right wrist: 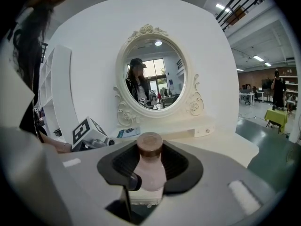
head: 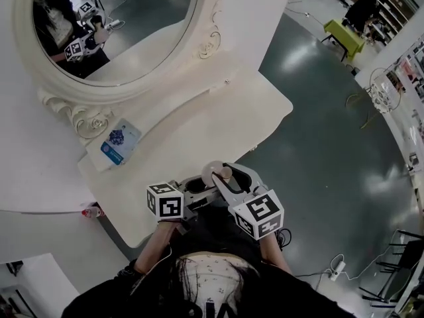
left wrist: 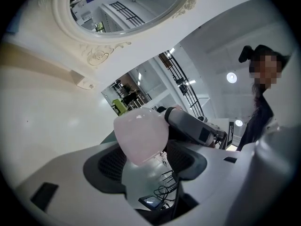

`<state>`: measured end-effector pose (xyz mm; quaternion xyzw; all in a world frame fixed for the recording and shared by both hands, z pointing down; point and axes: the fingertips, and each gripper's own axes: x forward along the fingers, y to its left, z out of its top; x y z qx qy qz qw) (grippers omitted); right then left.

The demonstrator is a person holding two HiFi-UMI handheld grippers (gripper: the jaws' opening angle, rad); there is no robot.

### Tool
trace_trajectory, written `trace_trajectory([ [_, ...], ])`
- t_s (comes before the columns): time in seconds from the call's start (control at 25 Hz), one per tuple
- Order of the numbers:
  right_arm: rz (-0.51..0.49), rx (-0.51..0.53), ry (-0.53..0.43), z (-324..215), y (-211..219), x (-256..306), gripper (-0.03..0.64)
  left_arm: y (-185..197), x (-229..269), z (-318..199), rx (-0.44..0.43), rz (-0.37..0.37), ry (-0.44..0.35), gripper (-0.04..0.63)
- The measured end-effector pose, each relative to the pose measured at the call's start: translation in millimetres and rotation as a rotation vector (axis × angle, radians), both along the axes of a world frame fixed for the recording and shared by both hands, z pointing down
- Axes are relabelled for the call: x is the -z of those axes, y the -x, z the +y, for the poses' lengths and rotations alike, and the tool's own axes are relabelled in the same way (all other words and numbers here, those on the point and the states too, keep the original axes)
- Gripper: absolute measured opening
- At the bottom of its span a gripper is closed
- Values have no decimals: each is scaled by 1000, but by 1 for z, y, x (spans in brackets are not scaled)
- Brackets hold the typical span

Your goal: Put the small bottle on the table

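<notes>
Evidently holds small pink brown-capped bottle (right wrist: 150, 171) upright, right claw (right wrist: 150, 161) and left claw (left wrist: 143, 166) both clenched on it, ready to stand on white table (head: 218, 105) ahead.

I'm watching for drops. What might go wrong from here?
The left gripper and right gripper both seem shut on the bottle; if both release before it stands, it falls. It hangs at the table's near edge, so if set down here it may tip to the floor.
</notes>
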<state>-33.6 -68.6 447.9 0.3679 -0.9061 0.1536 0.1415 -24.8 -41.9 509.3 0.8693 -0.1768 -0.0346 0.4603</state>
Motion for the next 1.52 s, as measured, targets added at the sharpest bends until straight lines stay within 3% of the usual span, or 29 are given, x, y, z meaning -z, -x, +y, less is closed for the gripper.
trace_trajectory([
  [0.4, 20, 100, 6, -48, -1, -2, 149, -5, -2, -48, 85, 14, 13, 252],
  [0.76, 27, 344, 14, -124, 11, -9, 149, 0, -8, -127, 323, 14, 27, 252],
  [1.04, -7, 476, 47, -173, 16, -6, 147, 4, -6, -177, 490, 2, 28, 252],
  [1.28, -32, 585, 76, -190, 30, -12, 147, 17, -12, -196, 599, -66, 25, 256],
  [1.44, -22, 631, 69, -202, 38, -15, 147, 24, -23, -198, 627, -223, 14, 256],
  [1.52, -13, 634, 67, -213, 40, -19, 147, 31, -27, -197, 651, -265, 18, 256],
])
